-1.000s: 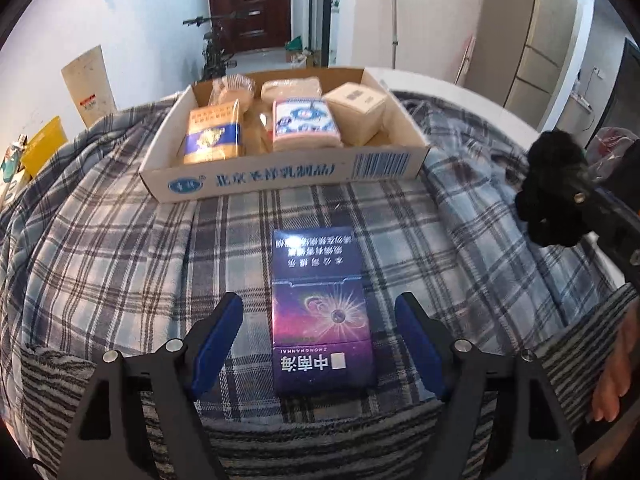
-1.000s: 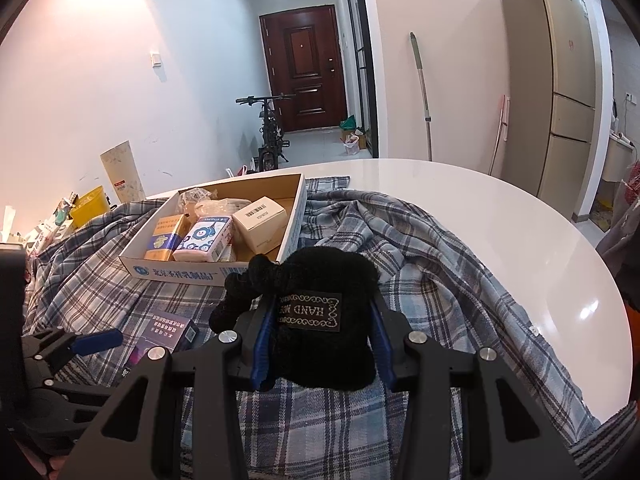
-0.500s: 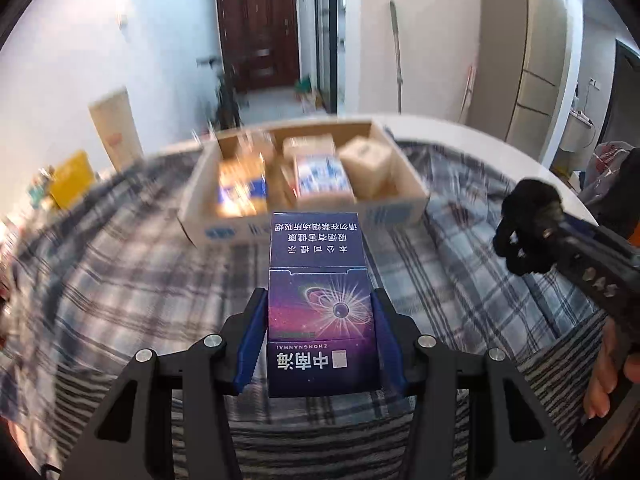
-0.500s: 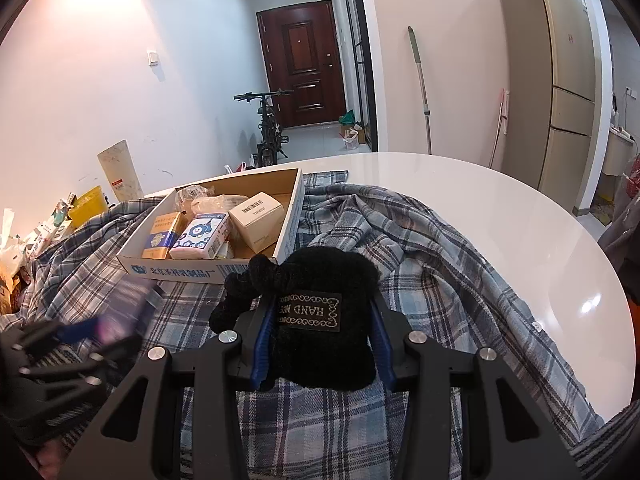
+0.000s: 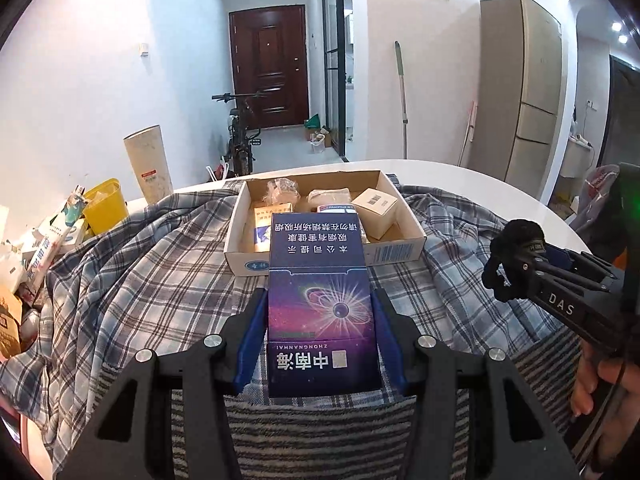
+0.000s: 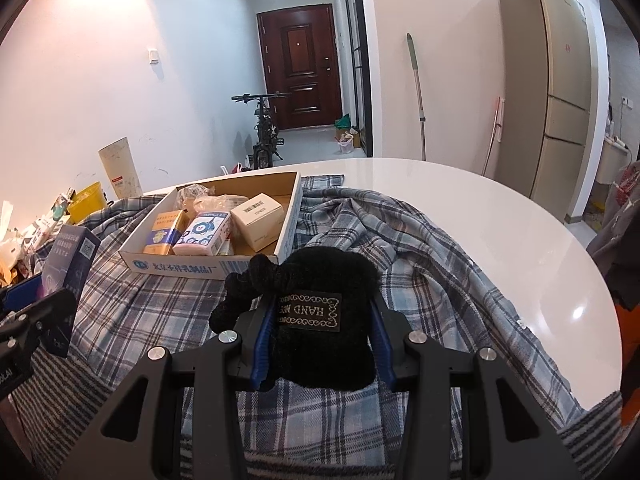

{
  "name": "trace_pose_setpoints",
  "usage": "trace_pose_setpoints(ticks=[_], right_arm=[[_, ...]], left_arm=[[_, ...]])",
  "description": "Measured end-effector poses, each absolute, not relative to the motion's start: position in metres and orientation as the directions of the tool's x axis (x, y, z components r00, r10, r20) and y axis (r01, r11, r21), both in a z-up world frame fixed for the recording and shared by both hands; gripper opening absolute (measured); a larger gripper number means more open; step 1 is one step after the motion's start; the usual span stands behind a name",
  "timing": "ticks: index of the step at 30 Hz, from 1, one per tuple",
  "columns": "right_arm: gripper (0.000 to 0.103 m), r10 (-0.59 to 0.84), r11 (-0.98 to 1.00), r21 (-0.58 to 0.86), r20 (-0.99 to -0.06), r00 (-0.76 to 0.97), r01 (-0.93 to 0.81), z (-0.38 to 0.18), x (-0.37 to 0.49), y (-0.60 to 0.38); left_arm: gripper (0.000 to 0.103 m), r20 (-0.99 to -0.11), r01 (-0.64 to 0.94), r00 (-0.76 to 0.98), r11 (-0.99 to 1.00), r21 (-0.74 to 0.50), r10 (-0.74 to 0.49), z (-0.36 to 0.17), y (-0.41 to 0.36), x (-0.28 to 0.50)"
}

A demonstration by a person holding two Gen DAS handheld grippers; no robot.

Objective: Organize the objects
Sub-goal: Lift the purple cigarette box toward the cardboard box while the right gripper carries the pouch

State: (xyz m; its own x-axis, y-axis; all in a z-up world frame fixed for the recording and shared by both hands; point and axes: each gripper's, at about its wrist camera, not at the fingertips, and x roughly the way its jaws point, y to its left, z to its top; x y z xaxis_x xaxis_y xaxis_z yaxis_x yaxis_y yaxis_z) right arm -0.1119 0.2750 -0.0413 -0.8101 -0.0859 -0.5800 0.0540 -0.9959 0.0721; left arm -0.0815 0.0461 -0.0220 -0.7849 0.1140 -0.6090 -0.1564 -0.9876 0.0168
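Note:
A dark blue and purple carton [image 5: 320, 300] with Chinese print is clamped between the blue pads of my left gripper [image 5: 320, 328], lifted above the plaid cloth [image 5: 152, 280]. In the right wrist view the same carton [image 6: 68, 264] shows at the left edge. My right gripper [image 6: 322, 340] is shut on a black knitted pouch [image 6: 324, 320] with a "HAND MADE" label, held over the cloth; the pouch [image 5: 516, 256] also appears at the right of the left wrist view. Beyond both stands an open cardboard box [image 6: 180, 268] holding several small packs.
A round white table [image 6: 500, 216] lies under the plaid cloth [image 6: 420, 264]. Clutter and a yellow bin [image 5: 104, 204] sit at the left edge. A striped cloth [image 5: 320, 432] covers the near edge. A person's fingers [image 5: 592, 380] show at right.
My left gripper closed on the blue carton, which lay on the cloth, and lifted it up toward the cardboard box. The right gripper and its pouch stayed put.

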Motion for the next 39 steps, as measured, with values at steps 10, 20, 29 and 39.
trace_pose_setpoints(ticks=[10, 20, 29, 39], right_arm=[[0.041, -0.098, -0.995, 0.041, -0.554, -0.827, 0.09, -0.027, -0.106, 0.262], [0.041, -0.108, -0.994, 0.029, -0.506, -0.856, 0.108, -0.006, -0.103, 0.252], [0.041, -0.155, -0.986, 0.012, -0.443, -0.883, 0.167, 0.041, -0.124, 0.24], [0.041, -0.121, -0.992, 0.011, -0.36, -0.925, 0.126, 0.092, -0.186, 0.232]], left_arm=[[0.054, -0.597, -0.141, -0.797, -0.989, 0.037, 0.092, -0.02, 0.043, -0.076], [0.054, -0.57, -0.143, -0.816, -0.989, 0.036, 0.097, 0.001, 0.037, -0.09], [0.054, -0.535, -0.186, -0.828, -0.982, -0.016, 0.166, 0.041, 0.041, -0.125], [0.054, -0.463, -0.16, -0.87, -0.986, -0.055, 0.167, 0.091, 0.048, -0.186]])
